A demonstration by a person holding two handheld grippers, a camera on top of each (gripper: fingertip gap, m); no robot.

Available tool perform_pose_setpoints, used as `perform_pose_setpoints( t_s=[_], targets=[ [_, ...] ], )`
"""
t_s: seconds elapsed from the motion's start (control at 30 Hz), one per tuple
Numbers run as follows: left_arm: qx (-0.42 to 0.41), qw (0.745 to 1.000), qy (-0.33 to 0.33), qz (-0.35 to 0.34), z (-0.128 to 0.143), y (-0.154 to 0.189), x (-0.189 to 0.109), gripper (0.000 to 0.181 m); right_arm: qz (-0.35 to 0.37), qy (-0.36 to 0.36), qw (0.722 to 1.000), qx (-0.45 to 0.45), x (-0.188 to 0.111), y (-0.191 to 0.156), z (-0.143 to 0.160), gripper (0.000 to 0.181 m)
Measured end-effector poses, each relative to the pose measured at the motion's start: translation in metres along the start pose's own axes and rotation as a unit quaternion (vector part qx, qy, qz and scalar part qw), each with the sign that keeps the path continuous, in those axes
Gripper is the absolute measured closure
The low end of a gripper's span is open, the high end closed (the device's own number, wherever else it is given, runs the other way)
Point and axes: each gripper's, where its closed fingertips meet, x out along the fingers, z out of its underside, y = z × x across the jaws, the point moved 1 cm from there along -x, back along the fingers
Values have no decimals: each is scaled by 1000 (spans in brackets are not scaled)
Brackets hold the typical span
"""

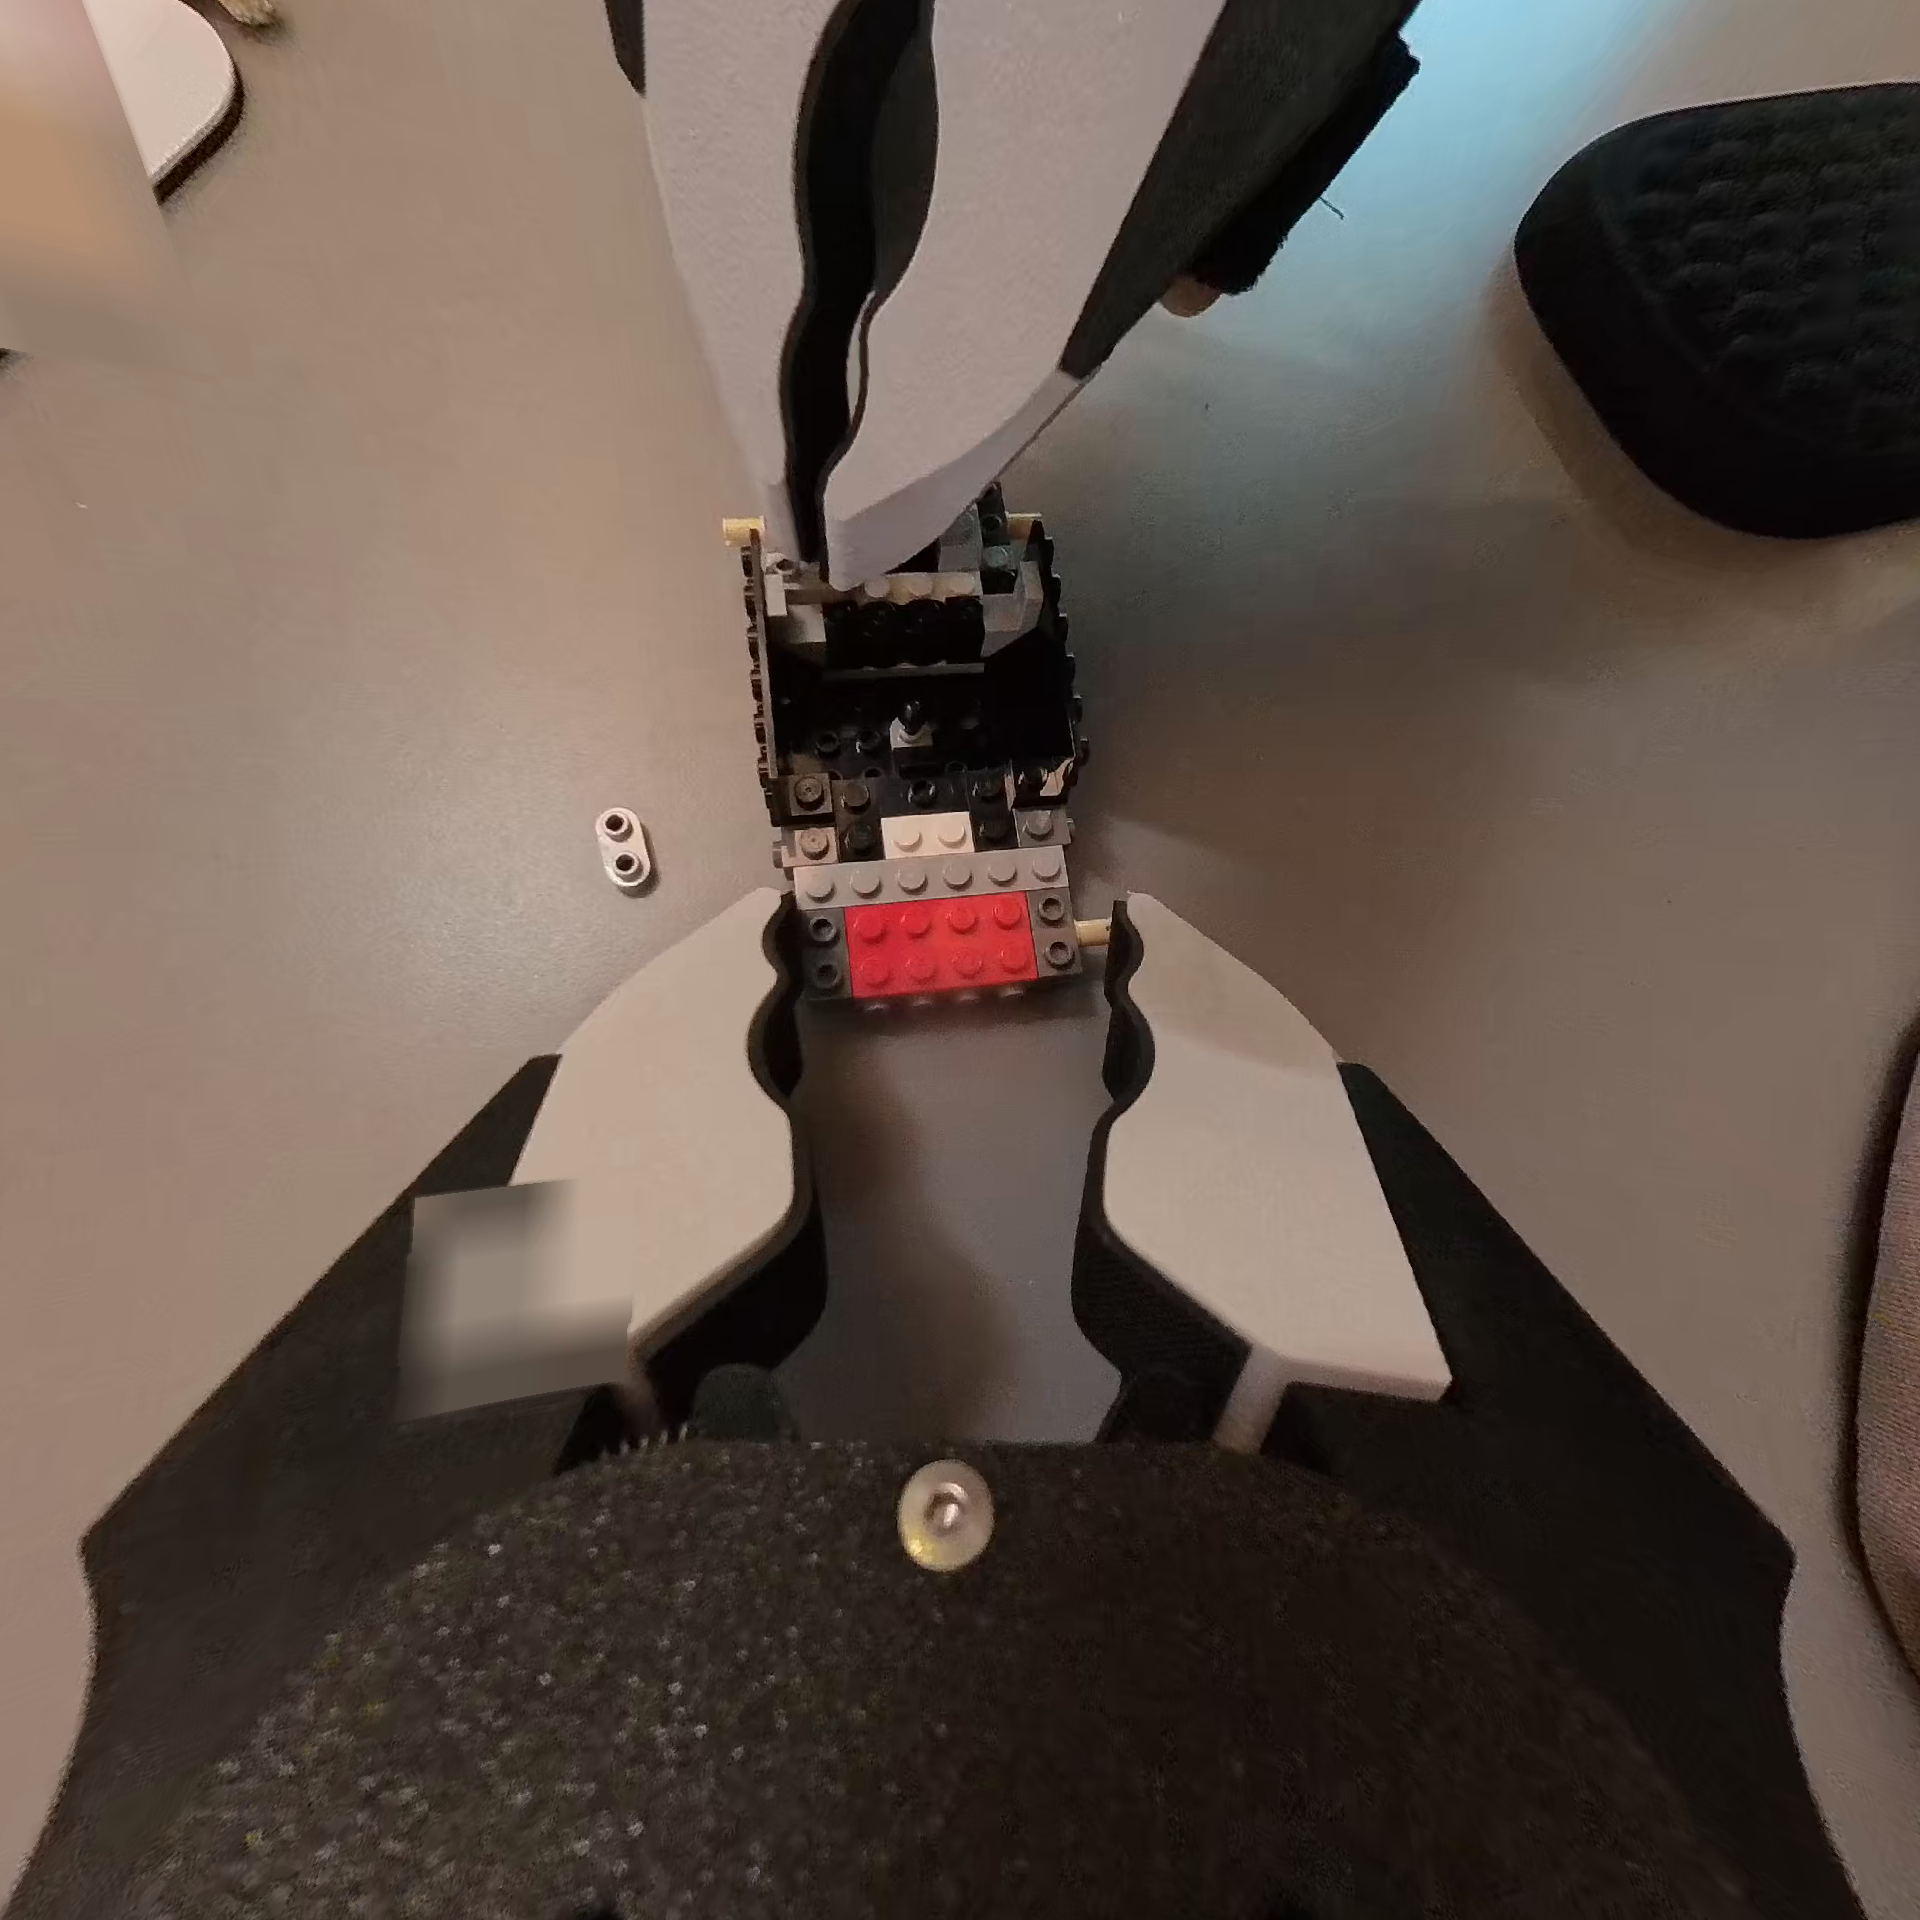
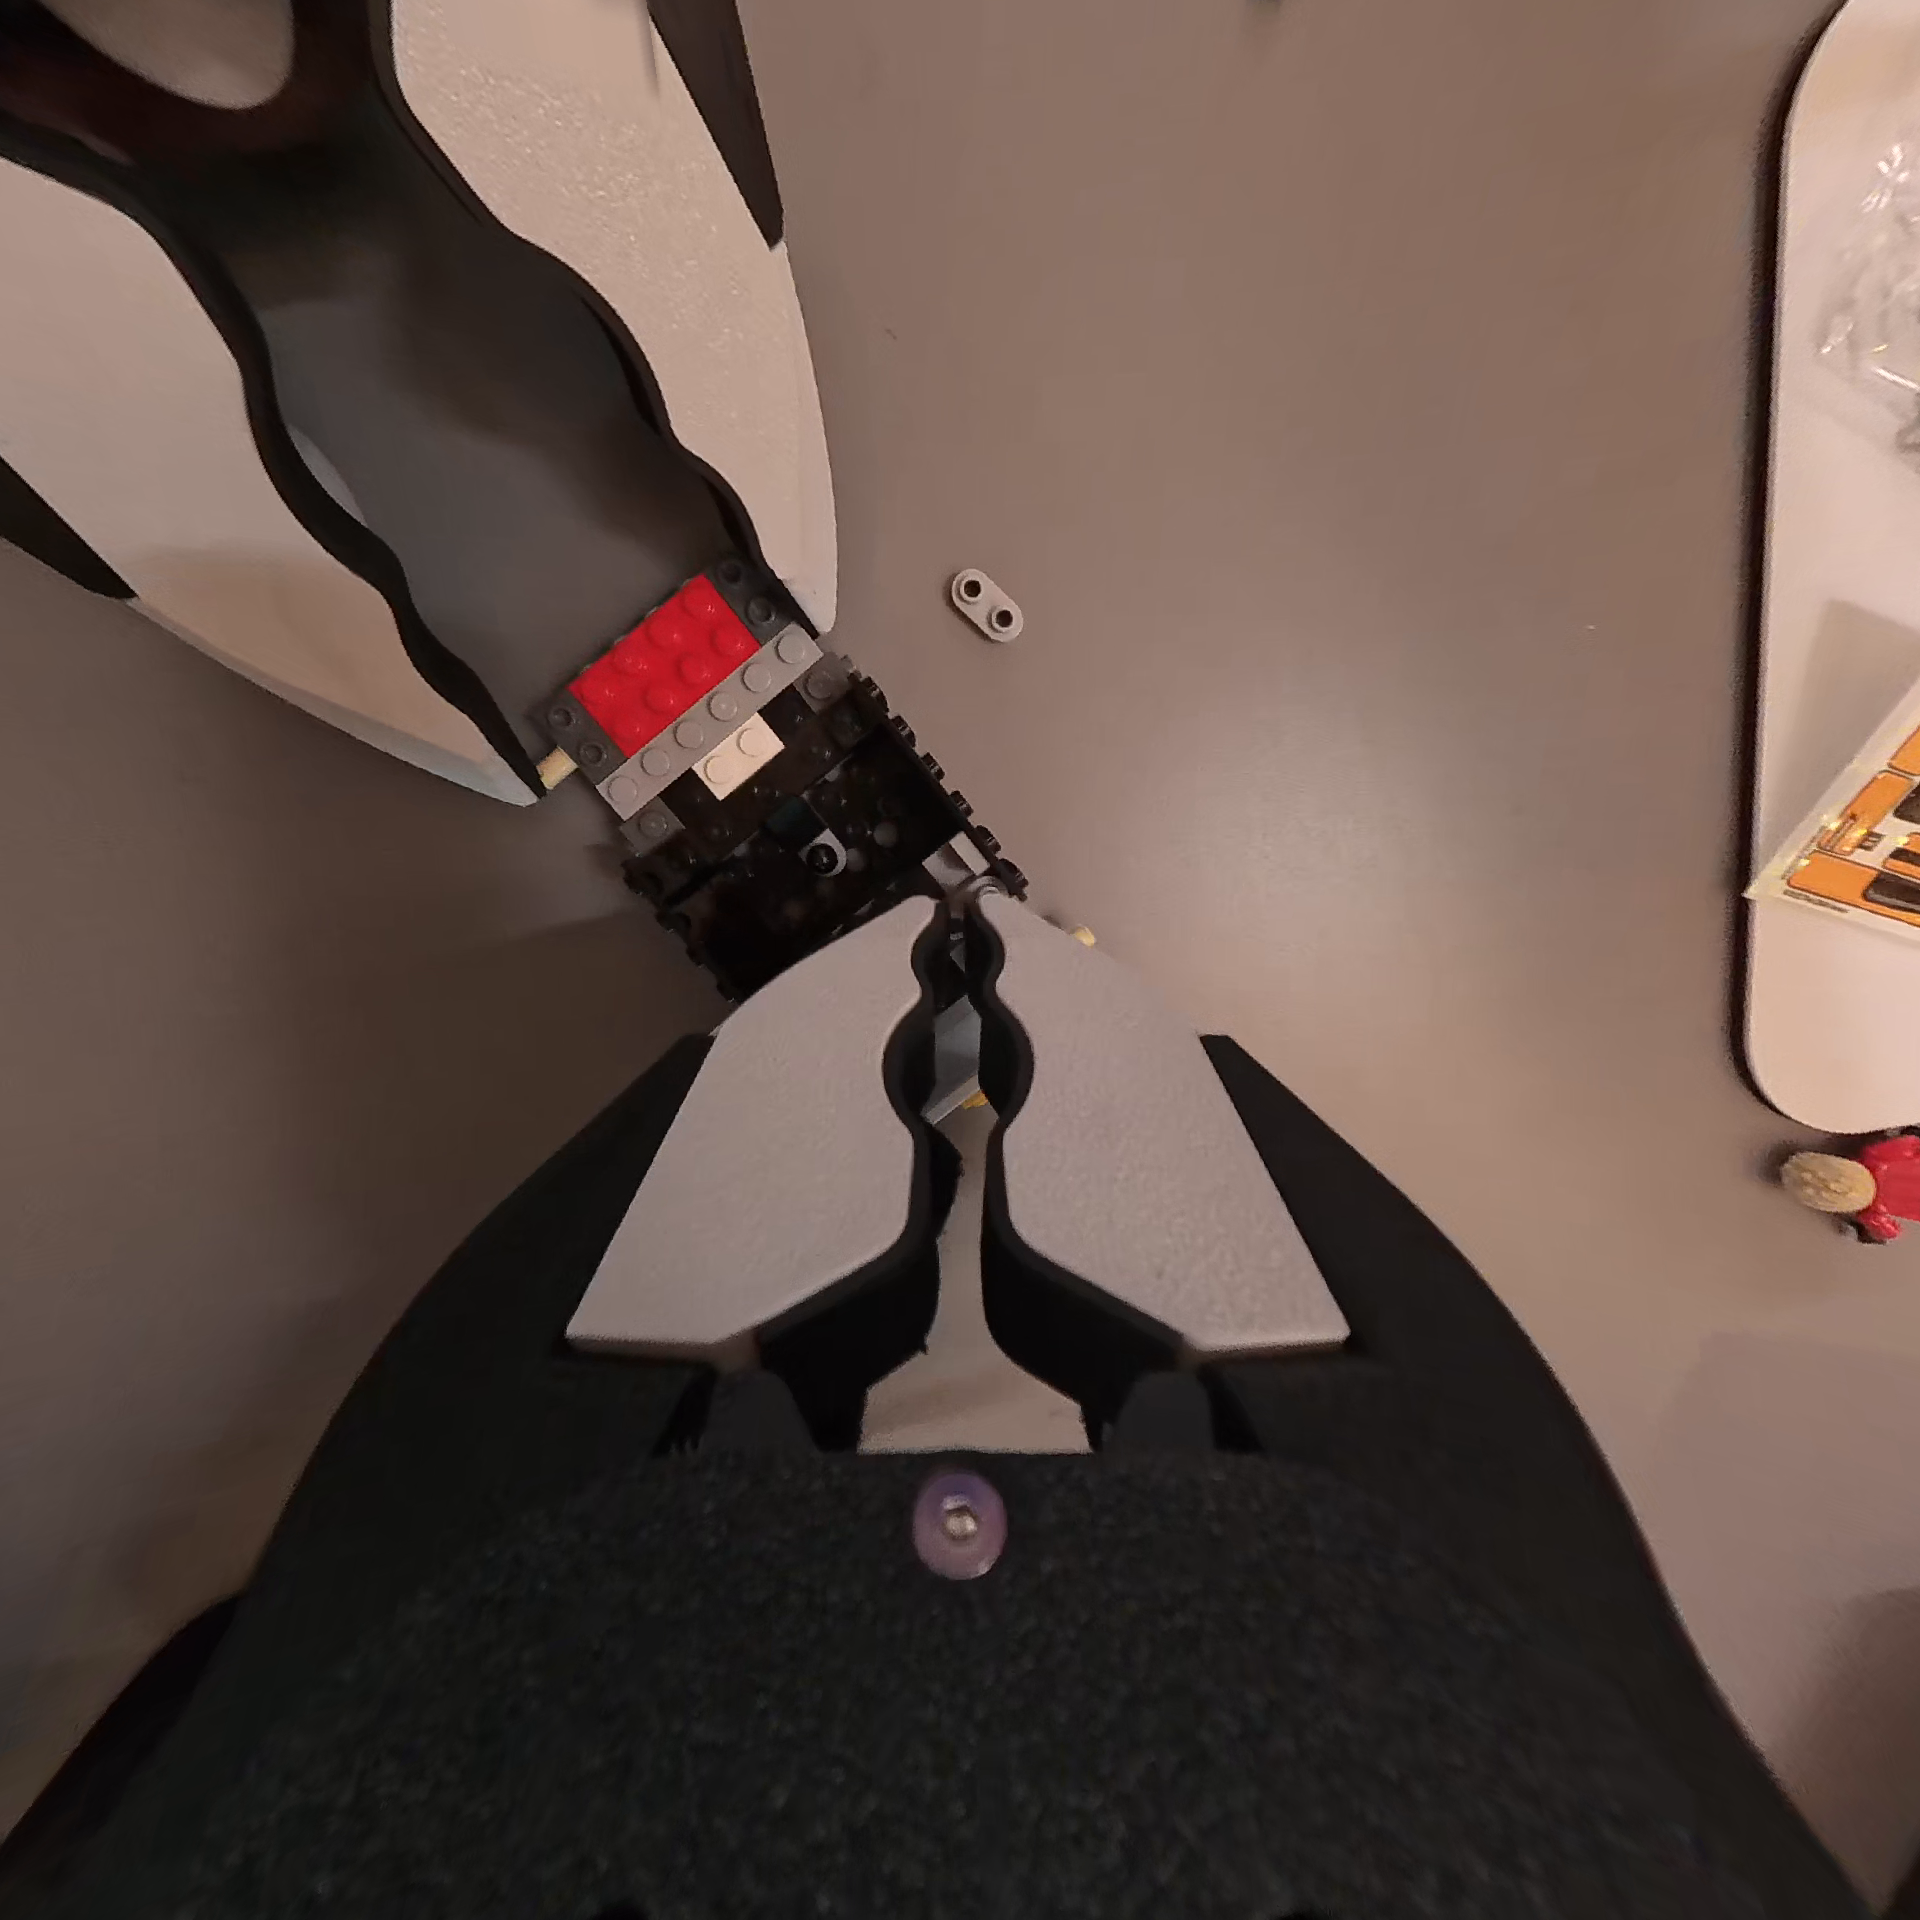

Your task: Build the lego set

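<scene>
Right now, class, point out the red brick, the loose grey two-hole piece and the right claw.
red brick (image 1: 940,943): left wrist view, middle of its studded top.
loose grey two-hole piece (image 2: 986,603): right wrist view, between its holes.
right claw (image 2: 958,912): right wrist view, between fingertips.

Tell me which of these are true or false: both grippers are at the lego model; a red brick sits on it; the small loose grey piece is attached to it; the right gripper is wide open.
1. Both grippers are at the lego model. True: the left gripper flanks its red end and the right gripper is at the other end.
2. A red brick sits on the model. True.
3. The small grey two-hole piece is attached to the model. False: it lies apart on the table.
4. The right gripper is wide open. False: its fingers are nearly closed, pinching a thin part at the model's edge.
</scene>
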Motion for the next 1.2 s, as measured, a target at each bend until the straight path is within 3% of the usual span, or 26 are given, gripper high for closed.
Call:
perform_pose_setpoints(
  t_s=[0.27, 0.5, 1.2],
  targets=[
    [1, 1000, 0, 0, 0, 0, 0, 126, 46, -55, 993, -92, 1, -2, -1, 181],
    [0, 1000, 0, 1, 0, 0, 0, 126, -28, -37, 998, -33, 2, 0, 0, 179],
    [7, 1000, 2, 4, 0, 0, 1, 125, -107, -88, 990, -38, 3, 2, -1, 180]
  ],
)
